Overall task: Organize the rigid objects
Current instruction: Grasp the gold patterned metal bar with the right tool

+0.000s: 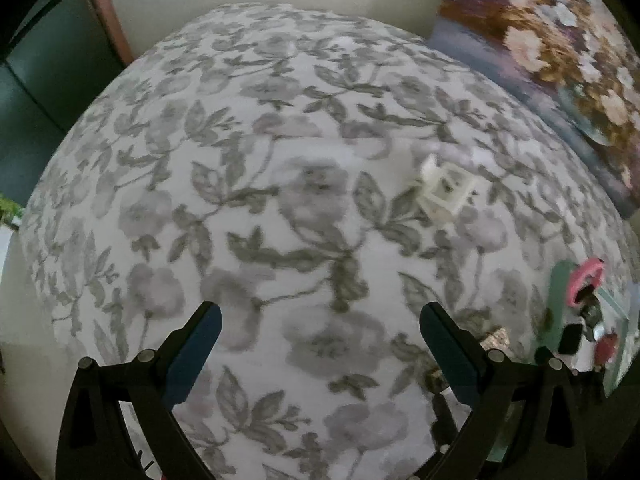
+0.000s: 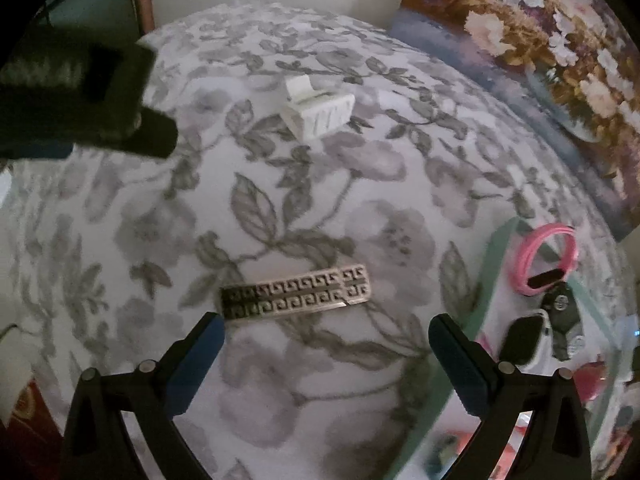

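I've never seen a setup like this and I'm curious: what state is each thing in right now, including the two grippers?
Left gripper: open, holding nothing.
Right gripper: open, holding nothing, just short of the barrette.
White hair clip: lying loose on the floral cloth, untouched.
Metal barrette: lying flat on the cloth.
Pink bracelet: resting in the green-rimmed tray.
Smartwatch: in the tray, screen dark.

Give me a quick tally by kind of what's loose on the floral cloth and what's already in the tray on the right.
White hair claw clip, loose on the cloth: 1
Metal key-pattern barrette, loose on the cloth: 1
Pink hoop, in the green-rimmed tray: 1
Dark-faced watch, in the tray: 1
Black fob, in the tray: 1
Total: 5; further tray items are too blurred to count.
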Action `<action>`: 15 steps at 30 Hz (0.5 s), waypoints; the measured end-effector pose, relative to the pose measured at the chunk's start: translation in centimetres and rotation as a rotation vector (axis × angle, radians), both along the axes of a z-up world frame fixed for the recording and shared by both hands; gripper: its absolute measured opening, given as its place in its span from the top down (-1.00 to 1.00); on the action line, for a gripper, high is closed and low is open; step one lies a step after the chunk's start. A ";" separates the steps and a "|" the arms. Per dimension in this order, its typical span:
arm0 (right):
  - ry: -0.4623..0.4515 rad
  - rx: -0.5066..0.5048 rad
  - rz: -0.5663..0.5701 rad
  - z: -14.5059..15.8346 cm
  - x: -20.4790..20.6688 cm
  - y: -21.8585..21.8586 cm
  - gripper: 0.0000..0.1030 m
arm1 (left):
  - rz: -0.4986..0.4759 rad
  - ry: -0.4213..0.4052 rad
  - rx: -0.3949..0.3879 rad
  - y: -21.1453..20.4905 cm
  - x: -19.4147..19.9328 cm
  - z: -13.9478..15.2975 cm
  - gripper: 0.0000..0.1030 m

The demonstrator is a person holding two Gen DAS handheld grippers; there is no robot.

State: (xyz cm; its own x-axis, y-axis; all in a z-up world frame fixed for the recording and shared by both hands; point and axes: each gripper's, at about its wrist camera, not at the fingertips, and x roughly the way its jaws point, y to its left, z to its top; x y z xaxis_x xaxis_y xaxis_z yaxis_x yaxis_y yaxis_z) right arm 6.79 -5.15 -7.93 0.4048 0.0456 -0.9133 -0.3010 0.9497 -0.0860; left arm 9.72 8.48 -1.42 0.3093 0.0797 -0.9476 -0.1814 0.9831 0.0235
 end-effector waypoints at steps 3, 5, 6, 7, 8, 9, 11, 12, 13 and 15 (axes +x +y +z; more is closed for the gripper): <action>0.008 0.031 -0.003 -0.3 0.4 0.2 -1.00 | 0.029 0.008 0.002 0.7 0.1 -0.4 -0.93; 0.019 0.046 -0.005 -0.5 0.6 0.2 -1.00 | 0.048 0.017 -0.013 1.2 0.1 -0.8 -0.93; 0.024 0.050 -0.006 -0.7 0.7 0.2 -1.00 | 0.055 0.019 -0.018 1.3 0.1 -0.9 -0.93; 0.029 0.053 -0.007 -0.8 0.8 0.2 -1.00 | 0.060 0.021 -0.022 1.5 0.1 -1.0 -0.93; 0.032 0.055 -0.007 -1.0 1.0 0.1 -1.00 | 0.061 0.021 -0.023 1.5 0.1 -1.0 -0.93; 0.034 0.056 -0.005 -1.1 1.1 0.2 -1.00 | 0.061 0.021 -0.023 1.4 0.1 -1.0 -0.93; 0.041 0.059 -0.003 -1.4 1.2 0.3 -1.00 | 0.056 0.022 -0.022 1.4 0.1 -1.1 -0.93; 0.046 0.063 -0.002 -1.6 1.2 0.3 -1.00 | 0.052 0.025 -0.023 1.4 0.2 -1.2 -0.93; 0.050 0.065 0.000 -1.8 1.2 0.3 -1.00 | 0.051 0.028 -0.025 1.3 0.2 -1.2 -0.93; 0.054 0.073 0.004 -2.1 1.3 0.4 -1.00 | 0.049 0.035 -0.030 1.2 0.4 -1.5 -0.93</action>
State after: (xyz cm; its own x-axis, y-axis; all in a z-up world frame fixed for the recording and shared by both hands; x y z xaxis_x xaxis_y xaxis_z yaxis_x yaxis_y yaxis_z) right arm 8.08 -4.78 -10.04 0.3551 0.1141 -0.9279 -0.3070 0.9517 -0.0005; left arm 10.10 9.72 -2.91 0.2724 0.0653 -0.9600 -0.2286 0.9735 0.0013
